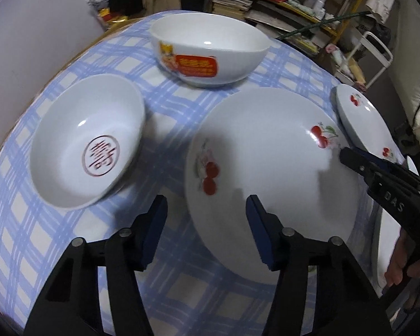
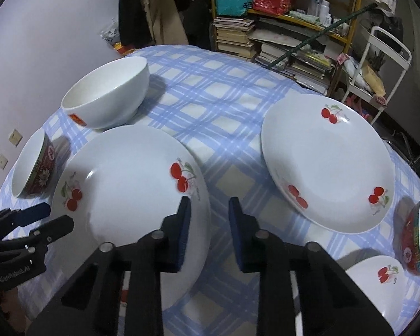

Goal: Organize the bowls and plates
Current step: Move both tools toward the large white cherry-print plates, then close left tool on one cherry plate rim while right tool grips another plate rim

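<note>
Crockery lay spread over the worktop point(image 2: 210, 106), which was covered in a blue-and-white checked cloth. My left jaws point(image 1: 207, 221) straddled the near-left rim of the large cherry plate point(image 1: 266, 154): one finger stood over the plate's surface, the other outside the rim over the cloth. A clear gap showed between the pads, and I could not see either one pressing on the rim. My right jaws point(image 2: 210, 221) straddled the right rim of that same plate, the left finger lying over its surface beside a cherry motif, the right finger over the cloth. They stood narrow but parted, and contact with the rim could not be confirmed. No earlier view was available to me.

Left of the plate stood a white bowl with a red seal mark point(image 1: 89, 142) in its bottom, just beside the plate but apart from it. Beyond both stood a larger white bowl with an orange label point(image 1: 207, 50). A second cherry plate point(image 2: 327, 165) lay to the right, well apart from the first. A third, smaller cherry plate point(image 2: 378, 277) showed at the near right edge, with a red-patterned bowl point(image 2: 417, 235) just beside it. Cluttered shelves point(image 2: 280, 28) stood behind the worktop.
</note>
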The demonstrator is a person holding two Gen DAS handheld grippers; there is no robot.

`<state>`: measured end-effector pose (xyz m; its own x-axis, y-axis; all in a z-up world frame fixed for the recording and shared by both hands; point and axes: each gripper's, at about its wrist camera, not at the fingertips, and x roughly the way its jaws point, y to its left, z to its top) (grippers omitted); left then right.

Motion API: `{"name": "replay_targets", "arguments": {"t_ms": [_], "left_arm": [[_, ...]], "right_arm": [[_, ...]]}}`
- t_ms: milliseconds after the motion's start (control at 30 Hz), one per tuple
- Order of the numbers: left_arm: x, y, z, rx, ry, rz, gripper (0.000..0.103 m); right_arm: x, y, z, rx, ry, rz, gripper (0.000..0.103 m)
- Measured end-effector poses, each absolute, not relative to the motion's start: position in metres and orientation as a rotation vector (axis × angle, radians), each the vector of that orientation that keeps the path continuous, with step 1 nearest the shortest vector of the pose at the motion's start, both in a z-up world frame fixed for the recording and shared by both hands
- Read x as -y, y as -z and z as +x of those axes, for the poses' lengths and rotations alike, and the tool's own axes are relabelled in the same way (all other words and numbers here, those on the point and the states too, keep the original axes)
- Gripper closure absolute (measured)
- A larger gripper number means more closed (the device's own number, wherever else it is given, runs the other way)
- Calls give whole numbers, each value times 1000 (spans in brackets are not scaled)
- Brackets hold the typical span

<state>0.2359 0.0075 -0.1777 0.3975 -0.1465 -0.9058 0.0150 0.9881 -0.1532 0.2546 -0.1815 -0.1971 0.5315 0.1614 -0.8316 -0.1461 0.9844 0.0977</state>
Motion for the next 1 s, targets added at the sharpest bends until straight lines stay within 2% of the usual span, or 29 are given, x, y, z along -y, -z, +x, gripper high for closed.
{"name": "replay_targets", "arguments": {"t_ms": [67, 133, 300, 1000], "left_arm": [[-7, 181, 239, -1174, 123, -150, 63], [-4, 185, 244, -1189, 89, -118, 77], [-12, 185, 254, -1208, 79, -164, 85], [1, 152, 226, -1170, 187, -56, 86]], "right_arm": [[181, 201, 258, -1007, -188, 29, 88], [180, 205, 260, -1014, -195, 31, 88], [179, 208, 261, -1026, -195, 40, 89], [196, 193, 201, -1079, -134, 97, 88]]}}
